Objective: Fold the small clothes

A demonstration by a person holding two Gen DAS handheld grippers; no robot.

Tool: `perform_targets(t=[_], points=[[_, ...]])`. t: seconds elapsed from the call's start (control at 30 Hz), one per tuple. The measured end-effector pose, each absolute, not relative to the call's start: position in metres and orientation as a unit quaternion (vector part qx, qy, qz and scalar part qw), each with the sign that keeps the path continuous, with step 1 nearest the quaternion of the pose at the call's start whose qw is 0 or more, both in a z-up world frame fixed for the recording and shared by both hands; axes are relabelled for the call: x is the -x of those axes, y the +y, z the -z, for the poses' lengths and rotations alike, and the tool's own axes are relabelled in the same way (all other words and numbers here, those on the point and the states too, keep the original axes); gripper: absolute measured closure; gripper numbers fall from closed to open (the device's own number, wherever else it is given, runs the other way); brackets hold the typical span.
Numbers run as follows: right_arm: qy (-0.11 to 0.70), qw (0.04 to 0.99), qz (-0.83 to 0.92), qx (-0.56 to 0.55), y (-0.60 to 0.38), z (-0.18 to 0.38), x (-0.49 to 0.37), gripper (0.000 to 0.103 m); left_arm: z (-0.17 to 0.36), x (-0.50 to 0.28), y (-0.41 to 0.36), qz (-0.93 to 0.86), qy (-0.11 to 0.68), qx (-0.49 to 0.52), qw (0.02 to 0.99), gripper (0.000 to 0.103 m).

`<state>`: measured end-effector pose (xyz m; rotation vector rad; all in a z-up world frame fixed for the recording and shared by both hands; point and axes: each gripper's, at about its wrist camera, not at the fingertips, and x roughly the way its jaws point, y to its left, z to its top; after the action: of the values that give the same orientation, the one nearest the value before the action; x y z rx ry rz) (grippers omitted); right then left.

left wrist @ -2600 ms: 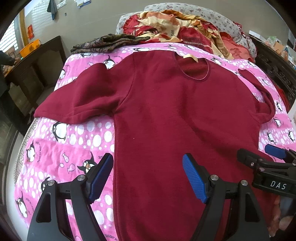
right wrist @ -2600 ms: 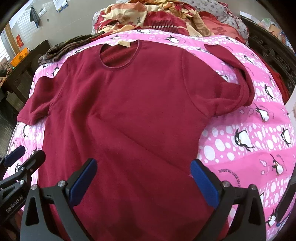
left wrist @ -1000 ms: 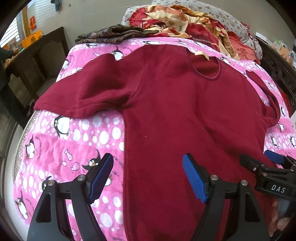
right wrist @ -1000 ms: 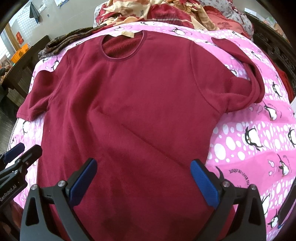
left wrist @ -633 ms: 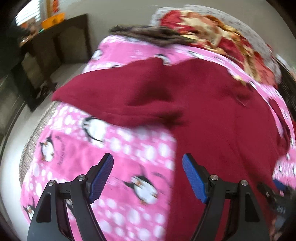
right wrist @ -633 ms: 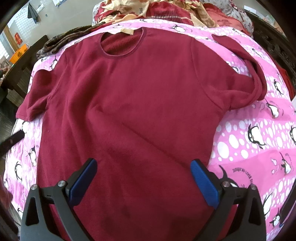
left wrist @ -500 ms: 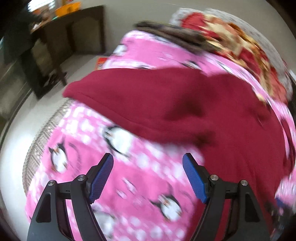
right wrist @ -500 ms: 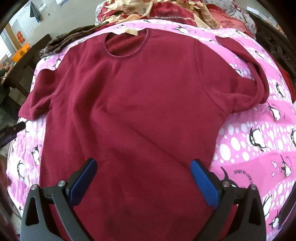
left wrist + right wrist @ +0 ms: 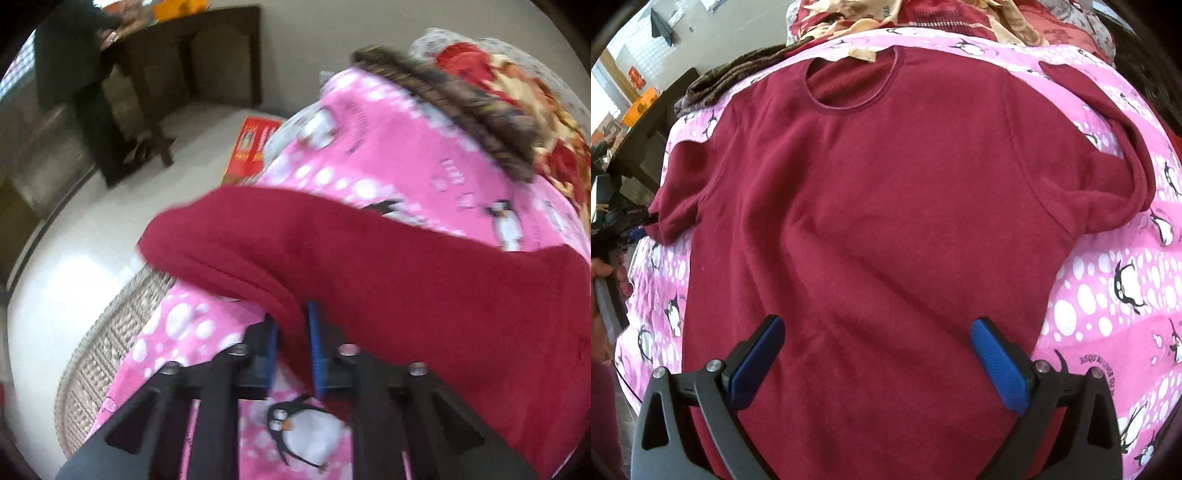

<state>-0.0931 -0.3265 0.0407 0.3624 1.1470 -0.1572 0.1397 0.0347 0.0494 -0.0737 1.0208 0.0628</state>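
Note:
A dark red sweater (image 9: 886, 206) lies flat, front up, on a pink penguin-print blanket (image 9: 1108, 302). My left gripper (image 9: 291, 350) is shut on the lower edge of the sweater's left sleeve (image 9: 332, 258), at the bed's left side. It also shows in the right wrist view (image 9: 635, 221) at the sleeve's cuff. My right gripper (image 9: 879, 365) is open and empty above the lower middle of the sweater body. The sweater's right sleeve (image 9: 1115, 147) is bent back on itself.
A pile of red and cream clothes (image 9: 960, 18) and a brown patterned cloth (image 9: 731, 77) lie at the bed's far end. Left of the bed are a pale floor (image 9: 74, 258), a dark wooden table (image 9: 177, 55) and a red box (image 9: 251, 147).
My left gripper has swung left from the sweater's hem to the left sleeve and closed on its edge. My right gripper has stayed open over the sweater body.

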Motion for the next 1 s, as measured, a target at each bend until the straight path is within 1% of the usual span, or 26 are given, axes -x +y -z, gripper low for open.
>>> perform_targets(t=[0.23, 0.37, 0.43, 0.5, 0.57, 0.67, 0.7, 0.77, 0.83, 0.9, 1.0], points=[[0.529, 0.826, 0.073, -0.177, -0.332, -0.047, 0.098, 0.0, -0.118, -0.094, -0.017, 0.047, 0.413, 0.024, 0.909, 0.103], [0.518, 0.831, 0.078, -0.187, -0.339, -0.055, 0.102, 0.0, -0.15, -0.061, -0.074, 0.127, 0.38, -0.002, 0.916, 0.103], [0.513, 0.833, 0.085, -0.188, -0.345, -0.06, 0.107, 0.0, -0.157, -0.038, -0.11, 0.174, 0.374, -0.021, 0.911, 0.103], [0.509, 0.834, 0.094, -0.188, -0.35, -0.064, 0.11, 0.0, -0.15, -0.018, -0.144, 0.217, 0.386, -0.033, 0.896, 0.103], [0.506, 0.835, 0.106, -0.19, -0.358, -0.068, 0.117, 0.0, -0.133, -0.003, -0.173, 0.247, 0.402, -0.051, 0.88, 0.103], [0.506, 0.832, 0.122, -0.194, -0.368, -0.071, 0.122, 0.0, -0.094, 0.011, -0.2, 0.282, 0.446, -0.093, 0.845, 0.103], [0.506, 0.83, 0.126, -0.196, -0.373, -0.071, 0.126, 0.0, -0.083, 0.017, -0.2, 0.293, 0.46, -0.098, 0.832, 0.103], [0.507, 0.829, 0.13, -0.196, -0.379, -0.071, 0.131, 0.0, -0.077, 0.028, -0.194, 0.304, 0.47, -0.092, 0.823, 0.102], [0.505, 0.83, 0.13, -0.197, -0.382, -0.072, 0.134, 0.0, -0.082, 0.035, -0.171, 0.302, 0.466, -0.082, 0.828, 0.091], [0.501, 0.833, 0.122, -0.2, -0.382, -0.073, 0.132, 0.0, -0.088, 0.041, -0.146, 0.29, 0.45, -0.086, 0.84, 0.087], [0.489, 0.845, 0.087, -0.197, -0.369, -0.078, 0.124, 0.0, -0.084, 0.046, -0.121, 0.252, 0.438, -0.116, 0.855, 0.087]])
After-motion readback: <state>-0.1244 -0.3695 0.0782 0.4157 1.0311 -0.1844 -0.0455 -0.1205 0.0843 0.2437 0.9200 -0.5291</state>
